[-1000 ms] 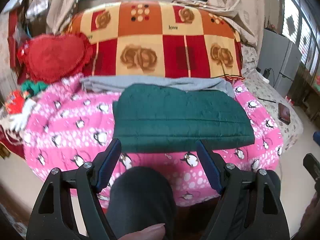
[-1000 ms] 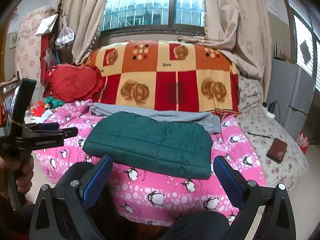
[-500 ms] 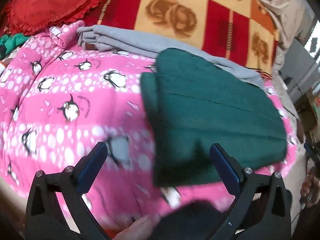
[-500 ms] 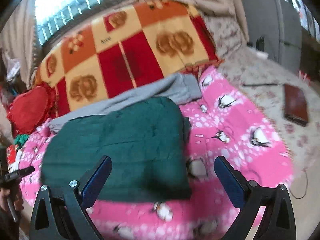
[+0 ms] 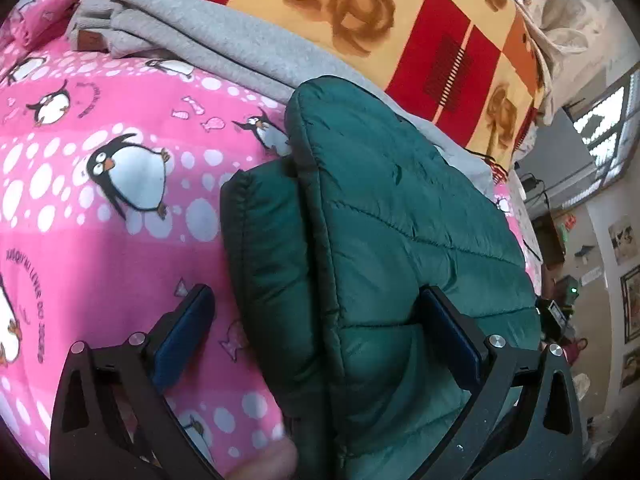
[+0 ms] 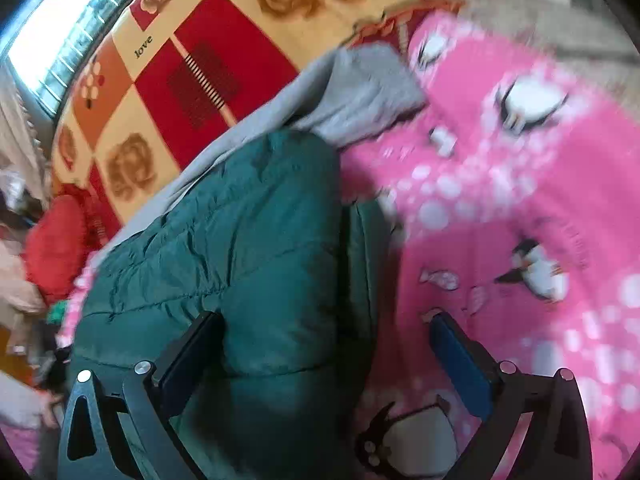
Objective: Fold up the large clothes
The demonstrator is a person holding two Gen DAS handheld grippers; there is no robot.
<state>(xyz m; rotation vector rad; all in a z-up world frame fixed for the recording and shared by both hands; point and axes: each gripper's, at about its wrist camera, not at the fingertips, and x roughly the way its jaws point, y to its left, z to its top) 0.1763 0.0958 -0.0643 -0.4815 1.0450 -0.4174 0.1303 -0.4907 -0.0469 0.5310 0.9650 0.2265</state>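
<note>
**Straddling both ends of the folded green jacket**

Looking down along both tools, I see a folded, quilted green jacket (image 5: 392, 216) lying on a pink penguin blanket (image 5: 120, 208) that covers the bed. A folded grey garment (image 5: 208, 36) lies along the jacket's far side, partly tucked under it, and behind that rises a red, orange and cream checked blanket (image 5: 400, 12) with brown roses.

My left hand-held gripper (image 5: 316, 336) is spread wide, its jaws having just been opening. They straddle the left end of the jacket near its near corner: the right finger rests over green fabric, the left finger over pink blanket, and neither blue pad presses on the cloth. A fingertip of the holding hand (image 5: 264, 464) shows at the bottom edge.

My right hand-held gripper (image 6: 324, 340) is also spread wide and straddles the jacket's right end, left finger over green fabric, right finger over pink blanket. This view is blurred on the right side. A red heart cushion (image 6: 56, 244) sits at the far left.
</note>
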